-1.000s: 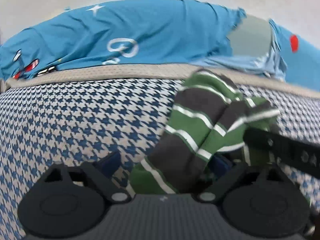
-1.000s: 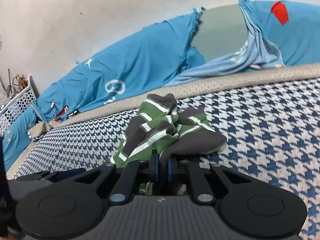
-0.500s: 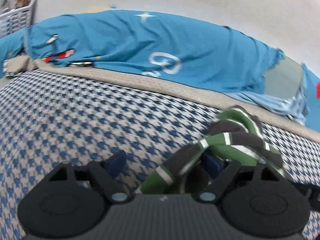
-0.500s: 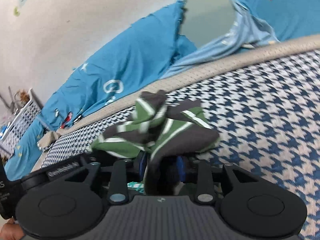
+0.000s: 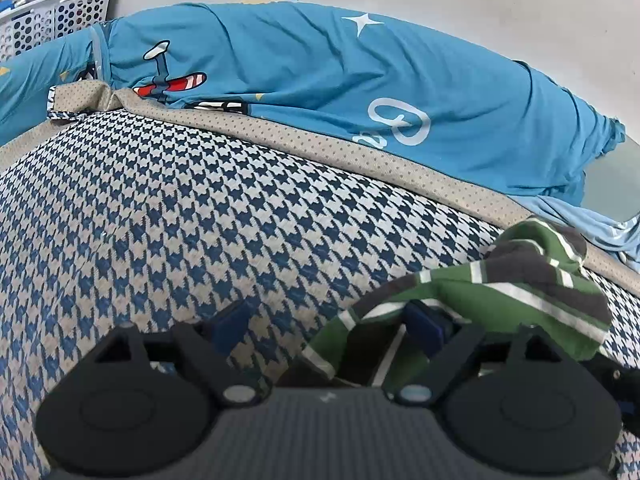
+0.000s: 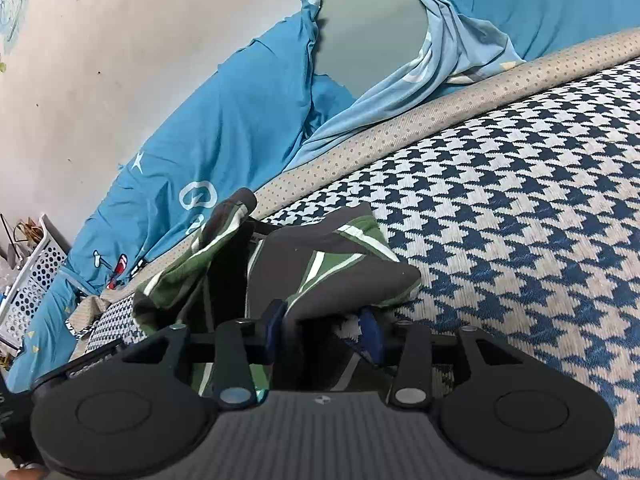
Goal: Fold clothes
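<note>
**Striped top bunched on the mat, both tongs loose**

Near: R gripper (image 6: 324, 326) jaws opening w/ a fold of the striped top (image 6: 320, 264) between the pads, no longer pinched. L gripper (image 5: 332, 322) spread wide, opening more; top (image 5: 500, 292) drapes over its 3 o'clock finger, not clamped. Top sits crumpled on the houndstooth mat (image 5: 200, 208). Farther, 12 o'clock: blue sheet (image 5: 300, 64). Far, 10 o'clock: white basket (image 5: 52, 20).

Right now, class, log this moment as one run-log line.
garment: green-and-grey striped cloth bunched on houndstooth mat | left gripper: open, cloth over one finger | right gripper: opening, cloth between fingers
</note>
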`<state>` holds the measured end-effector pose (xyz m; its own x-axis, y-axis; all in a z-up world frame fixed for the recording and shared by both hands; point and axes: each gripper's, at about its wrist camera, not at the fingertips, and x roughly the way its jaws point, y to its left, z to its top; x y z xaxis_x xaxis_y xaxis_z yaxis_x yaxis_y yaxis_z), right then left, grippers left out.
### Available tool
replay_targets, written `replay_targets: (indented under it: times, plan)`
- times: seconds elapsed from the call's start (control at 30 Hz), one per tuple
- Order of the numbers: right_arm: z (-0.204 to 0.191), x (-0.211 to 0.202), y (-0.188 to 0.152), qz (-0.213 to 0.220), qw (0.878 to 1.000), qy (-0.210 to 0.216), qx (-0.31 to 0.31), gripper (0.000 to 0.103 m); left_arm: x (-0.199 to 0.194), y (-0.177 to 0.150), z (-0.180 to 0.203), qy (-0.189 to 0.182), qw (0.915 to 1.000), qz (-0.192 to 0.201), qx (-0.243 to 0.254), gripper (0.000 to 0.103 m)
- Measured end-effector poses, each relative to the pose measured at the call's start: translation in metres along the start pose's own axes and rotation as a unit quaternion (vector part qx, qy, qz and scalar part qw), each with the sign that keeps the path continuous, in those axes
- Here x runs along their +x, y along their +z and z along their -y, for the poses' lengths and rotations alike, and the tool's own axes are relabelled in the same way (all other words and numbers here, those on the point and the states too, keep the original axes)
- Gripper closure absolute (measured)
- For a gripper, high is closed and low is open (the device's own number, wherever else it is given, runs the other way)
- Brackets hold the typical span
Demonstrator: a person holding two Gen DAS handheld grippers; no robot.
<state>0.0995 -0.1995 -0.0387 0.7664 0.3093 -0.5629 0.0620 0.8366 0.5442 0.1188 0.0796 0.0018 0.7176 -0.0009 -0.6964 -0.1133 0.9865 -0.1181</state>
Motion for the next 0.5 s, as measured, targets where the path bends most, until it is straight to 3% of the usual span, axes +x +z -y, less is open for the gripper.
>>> replay_targets:
  times: [0.07, 0.13, 0.2, 0.5]
  plan:
    - [0.0, 0.004, 0.0, 0.005, 1.0, -0.001, -0.004, 0.062, 0.0, 0.0, 0.001, 0.0, 1.0, -0.001, 0.004, 0.018]
    - [-0.001, 0.007, 0.001, 0.01, 1.0, -0.002, -0.013, 0.07, 0.001, -0.001, 0.003, 0.0, 1.0, -0.002, 0.007, 0.017]
    - [-0.003, 0.009, 0.001, 0.011, 1.0, 0.002, -0.025, 0.093, 0.001, -0.001, 0.004, 0.0, 1.0, -0.004, 0.008, 0.017]
    - [-0.012, -0.026, 0.023, 0.114, 0.987, -0.06, -0.096, 0.097, 0.0, -0.005, 0.013, -0.002, 0.9997, -0.006, 0.025, 0.013]
